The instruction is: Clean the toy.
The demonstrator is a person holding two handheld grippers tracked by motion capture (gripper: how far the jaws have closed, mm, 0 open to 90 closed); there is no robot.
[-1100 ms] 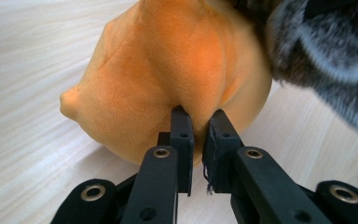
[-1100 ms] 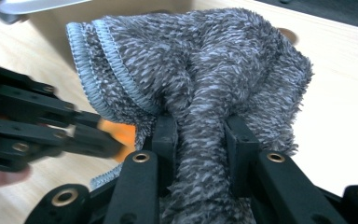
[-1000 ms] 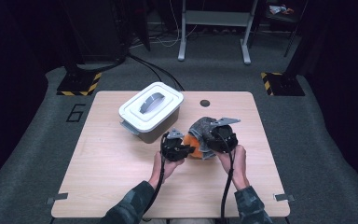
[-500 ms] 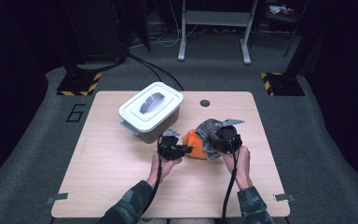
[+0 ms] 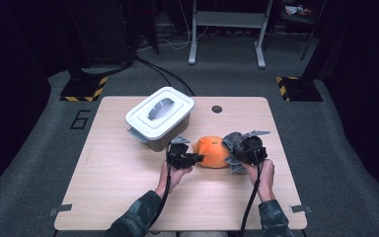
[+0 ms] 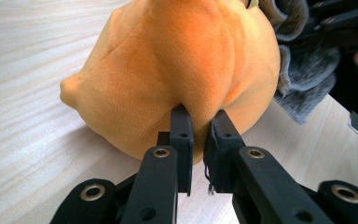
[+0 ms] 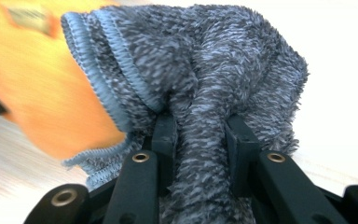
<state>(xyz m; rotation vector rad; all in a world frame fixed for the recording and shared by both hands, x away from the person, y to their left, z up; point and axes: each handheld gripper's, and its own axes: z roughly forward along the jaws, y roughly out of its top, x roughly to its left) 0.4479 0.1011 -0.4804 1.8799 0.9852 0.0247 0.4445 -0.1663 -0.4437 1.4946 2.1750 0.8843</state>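
The white lidded bin (image 5: 159,118) sits around 10 o'clock on the table (image 5: 103,192), with loads of bare wood toward the near and left edges. Left gripper (image 5: 197,158) is pinching a fold of the orange plush (image 5: 213,151) mid-table. At 3 o'clock of it, the right gripper (image 5: 233,148) is clamped on a grey fuzzy cloth (image 7: 223,70) that looks pressed against the plush, though that's blurry.

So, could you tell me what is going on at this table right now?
A person is working on a soft orange plush toy lying on the light wooden table, with a claw in each hand. The left claw is pinched shut on a fold of the plush. The right claw is shut on a fluffy grey cloth, which it holds against the toy's other side. A white lidded plastic box stands behind them, closed.
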